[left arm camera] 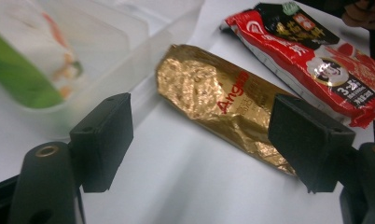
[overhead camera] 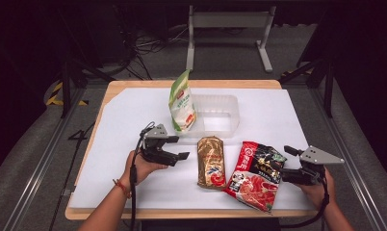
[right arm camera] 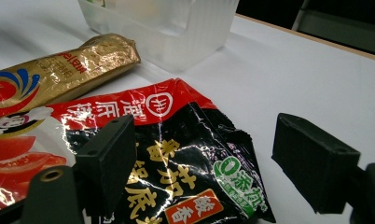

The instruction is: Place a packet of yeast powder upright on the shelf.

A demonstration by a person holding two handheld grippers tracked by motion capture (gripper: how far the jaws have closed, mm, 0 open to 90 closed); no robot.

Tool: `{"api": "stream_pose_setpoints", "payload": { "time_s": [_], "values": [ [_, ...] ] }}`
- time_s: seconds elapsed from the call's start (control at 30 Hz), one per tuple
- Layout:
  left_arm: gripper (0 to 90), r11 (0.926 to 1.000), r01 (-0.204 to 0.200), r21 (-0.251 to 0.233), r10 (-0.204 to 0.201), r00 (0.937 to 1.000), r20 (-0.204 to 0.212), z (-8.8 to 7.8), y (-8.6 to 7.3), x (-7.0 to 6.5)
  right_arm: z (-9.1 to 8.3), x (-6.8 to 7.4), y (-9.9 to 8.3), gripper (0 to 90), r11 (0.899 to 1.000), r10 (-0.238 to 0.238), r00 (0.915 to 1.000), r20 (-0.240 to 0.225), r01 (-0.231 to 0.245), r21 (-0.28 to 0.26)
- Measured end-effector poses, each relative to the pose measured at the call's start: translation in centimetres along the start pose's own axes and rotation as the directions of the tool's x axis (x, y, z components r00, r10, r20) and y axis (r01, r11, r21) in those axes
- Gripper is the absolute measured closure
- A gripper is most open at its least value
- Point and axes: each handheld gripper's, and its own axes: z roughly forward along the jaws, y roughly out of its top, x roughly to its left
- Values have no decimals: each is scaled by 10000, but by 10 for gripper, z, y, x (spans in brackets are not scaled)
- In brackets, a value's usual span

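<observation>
- Nearest you, the red-and-black sachet lies flat at the bench's five o'clock, before your right gripper, jaws released.
- Your left gripper is released, empty, facing the gold packet at centre.
- Light, crinkly, slippery foil: pinch its narrow middle.

The white surface lies bare between the left hand-held gripper and the gold packet, so there is room to pass. The red packet lies just beside the gold one, right in front of the right hand-held gripper. Behind them, the clear tub and the standing green bag block the middle.
</observation>
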Motion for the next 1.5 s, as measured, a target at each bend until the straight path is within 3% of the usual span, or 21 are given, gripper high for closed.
{"api": "stream_pose_setpoints", "payload": {
  "time_s": [0.2,0.43,0.63,0.9,1.1,1.2,1.37,1.5],
  "values": [
    [235,9988,354,335,-372,9978,555,26,6,5,-3,1,-2,220,10000,-24,10000,30,24,56],
    [221,9921,825,948,-881,9945,572,50,11,10,-5,2,-4,219,10000,10,10000,76,-11,89],
    [217,9869,829,1387,-899,9949,449,66,13,10,-6,4,-5,217,9999,-49,10000,51,48,121],
    [180,9829,1066,1501,-1094,9939,102,79,15,11,-6,4,-5,217,9999,-57,10000,21,57,141],
    [176,9789,1361,1525,-1419,9895,278,89,20,14,-6,3,-6,215,9999,-39,10000,4,39,137],
    [170,9760,1658,1410,-1738,9837,459,94,20,16,-6,3,-6,215,9999,-58,10000,-1,58,160],
    [223,9771,1651,1345,-1734,9834,528,95,19,15,-6,2,-6,216,9999,-38,10000,-46,39,148],
    [366,9796,1608,1204,-1706,9825,755,91,17,16,-5,2,-6,216,9999,-15,10000,-90,17,135]
  ]
}}
